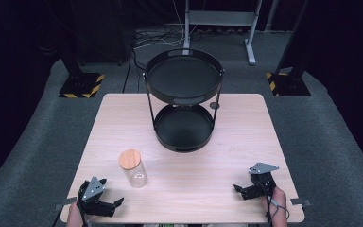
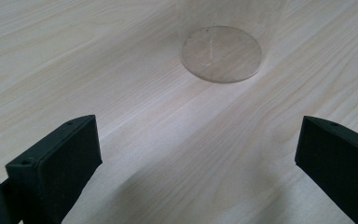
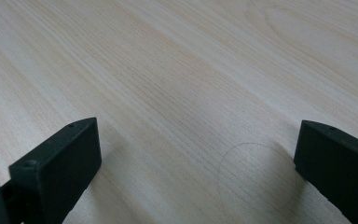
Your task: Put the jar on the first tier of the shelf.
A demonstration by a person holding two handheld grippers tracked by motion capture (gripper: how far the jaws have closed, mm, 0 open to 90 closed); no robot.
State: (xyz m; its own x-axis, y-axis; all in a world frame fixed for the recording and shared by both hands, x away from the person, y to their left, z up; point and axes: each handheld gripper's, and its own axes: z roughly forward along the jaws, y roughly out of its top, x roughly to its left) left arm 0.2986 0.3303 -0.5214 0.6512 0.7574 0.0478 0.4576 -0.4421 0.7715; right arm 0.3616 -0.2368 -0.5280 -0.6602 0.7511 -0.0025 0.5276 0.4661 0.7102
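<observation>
Clear cylindrical jar (image 1: 135, 171), round wooden lid (image 1: 129, 159)

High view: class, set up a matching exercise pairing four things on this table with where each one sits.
Things:
1. jar
2. tray stand
3. left gripper
4. right gripper

Places:
A. near right corner of the table, jaws open
B. far middle of the table
C. near left corner, jaws open
D. left of centre, just ahead of the left gripper, wooden lid on

Pairs: 1-D, 2-B, 3-C, 4-A
</observation>
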